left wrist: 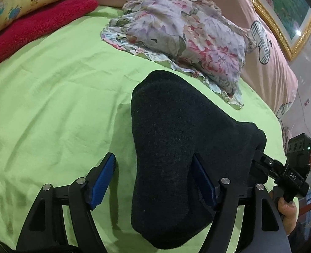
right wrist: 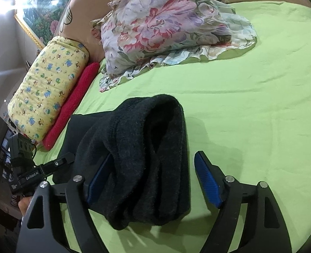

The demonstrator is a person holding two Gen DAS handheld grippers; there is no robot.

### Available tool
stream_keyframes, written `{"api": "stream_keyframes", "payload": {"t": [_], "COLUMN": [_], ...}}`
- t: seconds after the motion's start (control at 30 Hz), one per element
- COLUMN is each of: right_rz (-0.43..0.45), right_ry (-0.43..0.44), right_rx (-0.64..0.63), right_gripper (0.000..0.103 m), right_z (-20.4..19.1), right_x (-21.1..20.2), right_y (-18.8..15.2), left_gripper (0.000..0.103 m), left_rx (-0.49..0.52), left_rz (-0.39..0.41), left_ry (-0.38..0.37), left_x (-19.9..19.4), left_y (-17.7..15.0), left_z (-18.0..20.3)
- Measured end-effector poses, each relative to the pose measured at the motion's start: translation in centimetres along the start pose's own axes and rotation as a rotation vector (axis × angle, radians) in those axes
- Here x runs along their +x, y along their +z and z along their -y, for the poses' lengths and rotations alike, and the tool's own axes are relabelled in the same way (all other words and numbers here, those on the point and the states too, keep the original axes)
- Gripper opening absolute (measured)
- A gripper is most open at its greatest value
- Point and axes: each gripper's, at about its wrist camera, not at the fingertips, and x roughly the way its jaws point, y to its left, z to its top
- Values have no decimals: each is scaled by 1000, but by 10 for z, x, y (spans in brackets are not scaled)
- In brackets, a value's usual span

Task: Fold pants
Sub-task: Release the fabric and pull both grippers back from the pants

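Black pants (left wrist: 176,147) bunched in a folded heap on the green bedsheet (left wrist: 56,105), both grippers spread wide.

One pair of pants, lying between the two grippers; in the right view the pants (right wrist: 147,158) show about three stacked layers. Left gripper (left wrist: 153,179): jaws apart, two blue pads, the cloth drapes over its right pad, nothing pinched. Right gripper (right wrist: 153,177): jaws apart, cloth covers most of its left pad, right pad (right wrist: 207,181) bare over the green bedsheet (right wrist: 250,126). Other items at the head of the bed: one floral pillow (left wrist: 184,42), one yellow cartoon-print bolster (right wrist: 48,88), one red towel roll (right wrist: 71,105), one pink pillow (left wrist: 267,48), one gold-framed picture (left wrist: 281,10).
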Motion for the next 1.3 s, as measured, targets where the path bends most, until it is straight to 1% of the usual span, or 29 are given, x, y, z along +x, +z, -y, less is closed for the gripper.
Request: {"api": "stream_keyframes", "payload": {"t": [0.07, 0.17, 0.33, 0.43, 0.5, 0.67, 0.8, 0.9, 0.97, 1.1, 1.23, 1.3], "right_rz": [7, 8, 29, 51, 60, 62, 75, 84, 81, 78, 88, 86], "right_ry": [-10, -20, -70, -67, -64, -70, -75, -73, -70, -101, -119, -143], "right_rx": [7, 7, 10, 19, 10, -73, -173, -223, -240, -282, -297, -308], "right_gripper": [80, 80, 81, 81, 81, 81, 81, 81, 82, 84, 85, 85], "right_z": [4, 7, 9, 7, 2, -24, -49, -63, -69, -77, -80, -82], "right_x": [-6, -12, -25, -35, -40, -48, -56, -59, -59, -58, -59, -58], "right_y": [-1, -1, -2, -4, -6, -14, -26, -34, -39, -50, -57, -60], "left_gripper": [78, 78, 78, 79, 80, 82, 82, 83, 83, 83, 84, 85], "left_rx": [17, 24, 49, 86, 115, 164, 191, 215, 232, 262, 286, 292], "left_rz": [3, 5, 7, 15, 26, 56, 72, 79, 78, 82, 73, 72], "left_ry": [13, 18, 39, 49, 68, 108, 121, 129, 137, 153, 173, 188], "left_x": [-4, -10, -21, -31, -36, -49, -57, -62, -65, -69, -67, -66], "left_y": [-1, -3, -9, -16, -20, -31, -36, -41, -45, -51, -56, -58], "left_z": [2, 3, 6, 12, 17, 28, 33, 37, 40, 46, 49, 50]}}
